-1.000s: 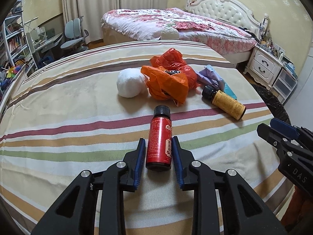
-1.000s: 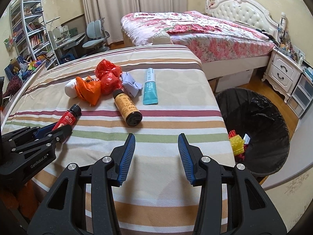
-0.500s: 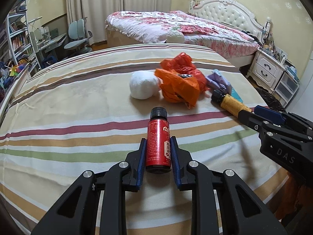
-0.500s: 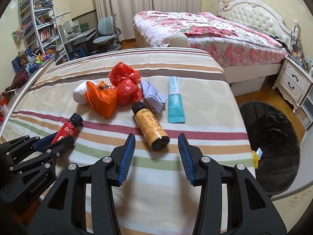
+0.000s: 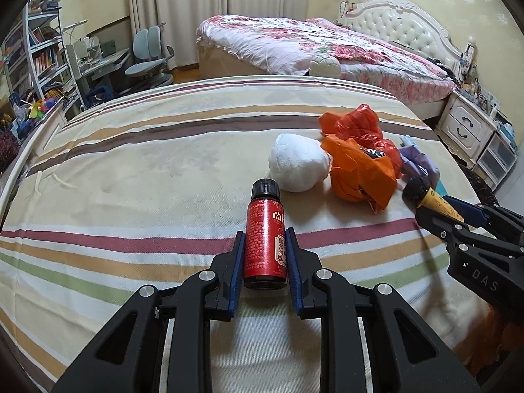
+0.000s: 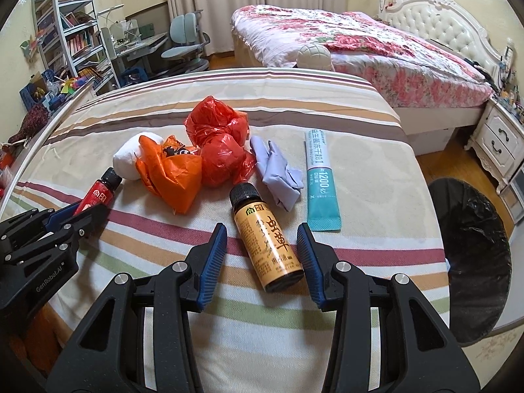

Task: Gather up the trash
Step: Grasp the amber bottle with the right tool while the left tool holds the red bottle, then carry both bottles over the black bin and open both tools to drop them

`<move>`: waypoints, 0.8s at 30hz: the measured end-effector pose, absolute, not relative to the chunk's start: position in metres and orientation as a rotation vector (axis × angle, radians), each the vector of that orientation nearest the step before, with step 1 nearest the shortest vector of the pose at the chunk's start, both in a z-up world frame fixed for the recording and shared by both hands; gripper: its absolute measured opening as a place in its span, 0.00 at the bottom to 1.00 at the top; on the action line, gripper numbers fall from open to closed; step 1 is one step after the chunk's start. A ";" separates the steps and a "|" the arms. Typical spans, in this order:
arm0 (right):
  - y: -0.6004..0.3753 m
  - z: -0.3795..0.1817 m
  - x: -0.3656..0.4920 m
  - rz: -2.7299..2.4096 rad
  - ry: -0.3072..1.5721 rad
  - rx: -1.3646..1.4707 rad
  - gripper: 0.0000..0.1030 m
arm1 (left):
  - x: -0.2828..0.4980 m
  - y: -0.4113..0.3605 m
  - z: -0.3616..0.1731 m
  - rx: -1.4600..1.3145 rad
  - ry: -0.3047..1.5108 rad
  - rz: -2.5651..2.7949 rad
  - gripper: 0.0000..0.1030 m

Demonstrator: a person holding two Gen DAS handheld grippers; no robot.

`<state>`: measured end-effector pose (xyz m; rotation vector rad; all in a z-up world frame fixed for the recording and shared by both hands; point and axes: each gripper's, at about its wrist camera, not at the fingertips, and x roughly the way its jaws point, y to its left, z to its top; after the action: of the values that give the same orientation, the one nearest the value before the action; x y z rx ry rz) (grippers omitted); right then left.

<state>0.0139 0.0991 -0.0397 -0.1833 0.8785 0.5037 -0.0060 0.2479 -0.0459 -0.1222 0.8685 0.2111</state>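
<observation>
Left gripper [image 5: 264, 255] clenched on red vial [image 5: 264, 245], right gripper [image 6: 262, 255] released astride amber vial [image 6: 267, 242]: small, rigid, likely slick; grip mid-body.

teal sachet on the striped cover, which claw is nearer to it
Right. The right claw straddles the yellow bottle, just left of the teal sachet. The left claw, shut on the red bottle, sits farther left.

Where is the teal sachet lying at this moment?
In the right wrist view the teal sachet lies flat on the striped bedspread, right of the crumpled lilac paper.
</observation>
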 end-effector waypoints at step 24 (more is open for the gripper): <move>0.049 -0.026 -0.024 0.435 0.833 -0.128 0.23 | -0.029 0.213 -0.031 -0.120 0.813 0.115 0.24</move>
<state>-0.0243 0.0495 -0.0262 -0.1278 0.8325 0.4350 -0.0286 0.2130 -0.0308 -0.1196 0.8128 0.1151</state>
